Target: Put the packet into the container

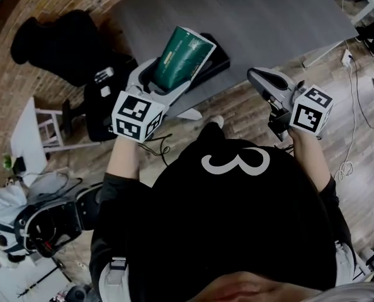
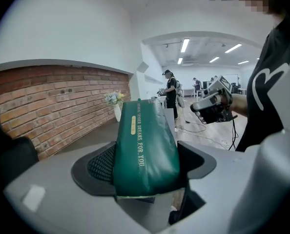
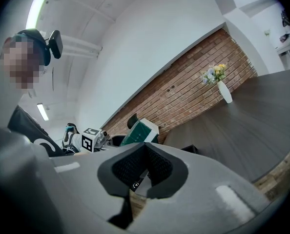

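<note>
"holding anything, the left gripper [image 1: 169, 79]?"

"yes. its jaws stand wide and pinch the green packet [image 1: 182, 56] across its body, one pad on each flat face. the packet sticks out past the tips, its far end free."

"why grip it that low?"

"my guess: the free end can go into the container first, with no jaw in the way."

"and where's the container?"

"a black box [image 1: 217, 60] sits at the near edge of the table [image 1: 269, 17], right under the packet in the head view. i take that for it, though the packet hides most of it. the packet is in the air above it, not inside yet."

"the right gripper [image 3: 145, 165]?"

"held off to the side, apart from the packet, pads pressed together on nothing. probably parked there so the left has room."

"next?"

"likely lower the packet into the box, then spread the left jaws."
</note>
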Tool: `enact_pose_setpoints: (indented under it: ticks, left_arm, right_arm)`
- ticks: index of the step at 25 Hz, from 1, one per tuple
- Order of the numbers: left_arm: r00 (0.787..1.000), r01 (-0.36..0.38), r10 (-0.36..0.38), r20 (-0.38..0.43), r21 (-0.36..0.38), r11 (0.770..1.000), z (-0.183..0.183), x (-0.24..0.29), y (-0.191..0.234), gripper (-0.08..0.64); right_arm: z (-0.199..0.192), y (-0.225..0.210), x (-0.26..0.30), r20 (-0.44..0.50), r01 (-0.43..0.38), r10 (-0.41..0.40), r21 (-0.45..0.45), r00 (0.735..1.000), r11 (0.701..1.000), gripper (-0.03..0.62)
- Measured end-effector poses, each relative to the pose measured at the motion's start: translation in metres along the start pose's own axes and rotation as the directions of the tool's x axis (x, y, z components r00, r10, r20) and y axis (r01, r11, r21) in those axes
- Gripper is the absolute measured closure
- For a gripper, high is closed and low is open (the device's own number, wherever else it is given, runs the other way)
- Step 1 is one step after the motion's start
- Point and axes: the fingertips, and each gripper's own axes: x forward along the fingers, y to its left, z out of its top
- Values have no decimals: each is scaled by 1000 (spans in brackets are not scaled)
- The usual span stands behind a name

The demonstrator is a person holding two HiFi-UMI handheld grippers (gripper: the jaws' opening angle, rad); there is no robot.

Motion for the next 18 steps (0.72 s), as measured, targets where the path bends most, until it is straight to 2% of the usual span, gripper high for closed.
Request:
enact_pose_setpoints:
  ticks: [6,12,18]
  left_arm:
    - [994,102,-101,-50,33,994,-14,34,50,149]
    - [980,189,-185,-75,52,981,-31,53,33,147]
    - [962,244,-234,-140,56,968,-48,73,35,147]
  right_arm:
    - [11,-26,61,-47,19,-15,74,999,997,591]
    - [-9,-37,51,-42,44,-40,104,998,994,591]
    - [-17,-58,56,-41,65,-59,162,997,985,591]
